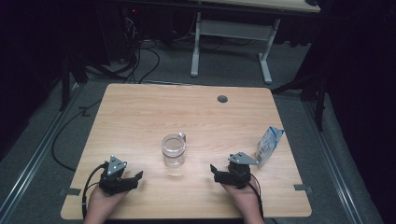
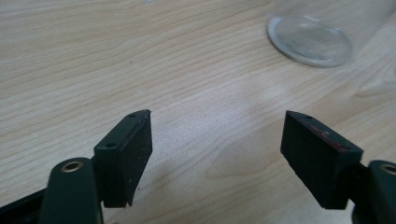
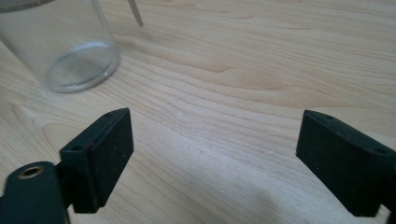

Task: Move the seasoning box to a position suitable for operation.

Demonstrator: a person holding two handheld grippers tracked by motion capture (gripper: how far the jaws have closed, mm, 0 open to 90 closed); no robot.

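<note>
A clear glass jar (image 1: 173,151) stands upright at the table's middle, with a small metal piece (image 1: 182,136) at its rim. My left gripper (image 1: 134,179) rests low at the front left, open, its jaws pointing right toward the jar. In the left gripper view the jaws (image 2: 217,121) stand wide apart over bare wood, with the jar's base (image 2: 310,39) farther off at the upper right. My right gripper (image 1: 215,173) sits at the front right, open, pointing left at the jar. In the right gripper view its jaws (image 3: 215,116) are empty and the jar (image 3: 65,46) stands at the upper left.
A small white and blue packet (image 1: 269,145) stands just beyond my right gripper, near the right edge of the wooden table (image 1: 140,116). A round cable hole (image 1: 222,99) lies toward the far edge. Beyond the table stands another desk's frame (image 1: 231,42), and cables lie on the floor.
</note>
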